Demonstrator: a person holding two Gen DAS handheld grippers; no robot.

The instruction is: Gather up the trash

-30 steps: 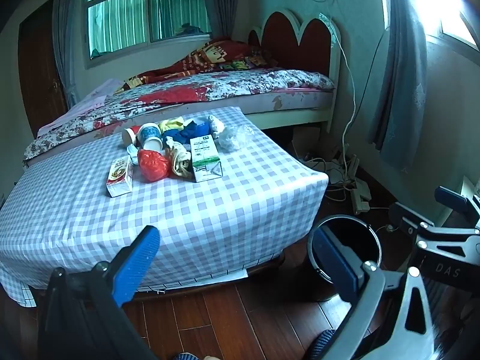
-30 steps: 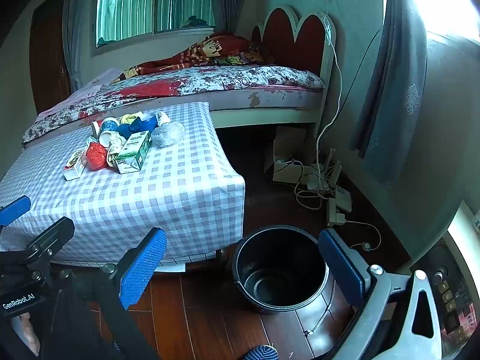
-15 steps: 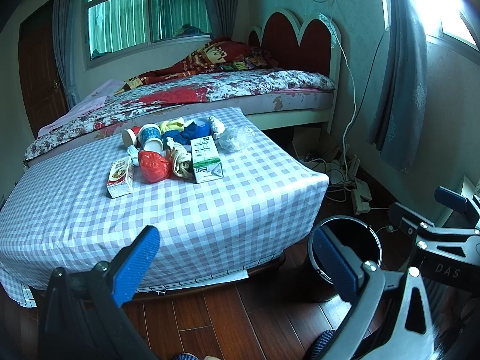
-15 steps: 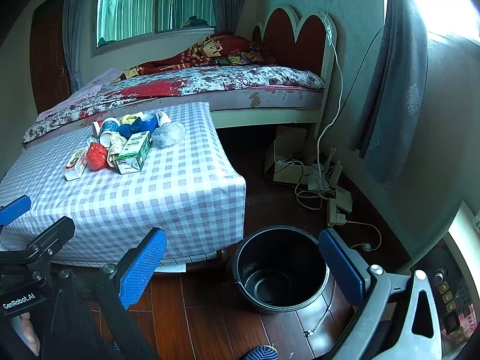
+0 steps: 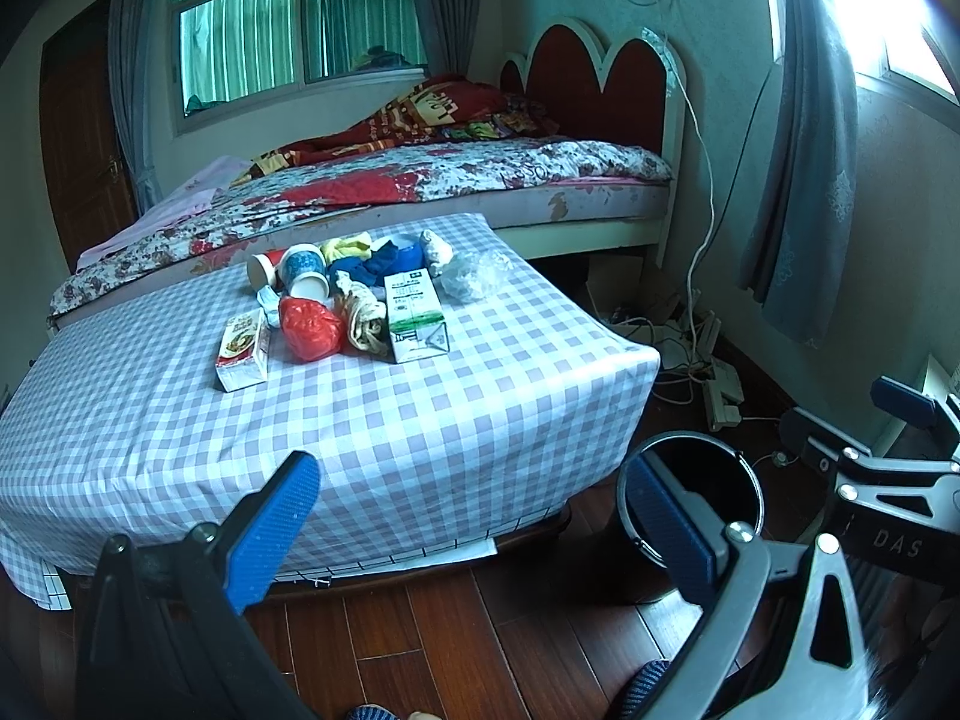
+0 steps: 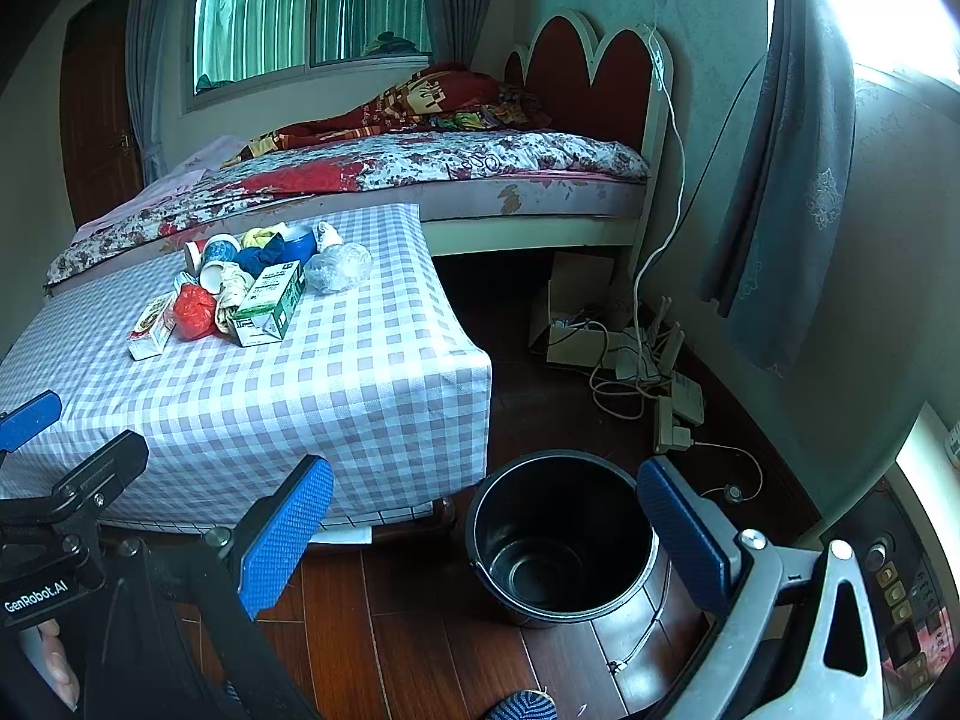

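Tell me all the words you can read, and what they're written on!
"DAS": on the right gripper frame, seen in the left wrist view.
"GenRobot.AI": on the left gripper frame, seen in the right wrist view.
Print on the milk carton and the snack box: too small to read.

Dim bluish room, blown-out window (image 5: 888,18) glare (upper right), fisheye-bent edges, sharp centre
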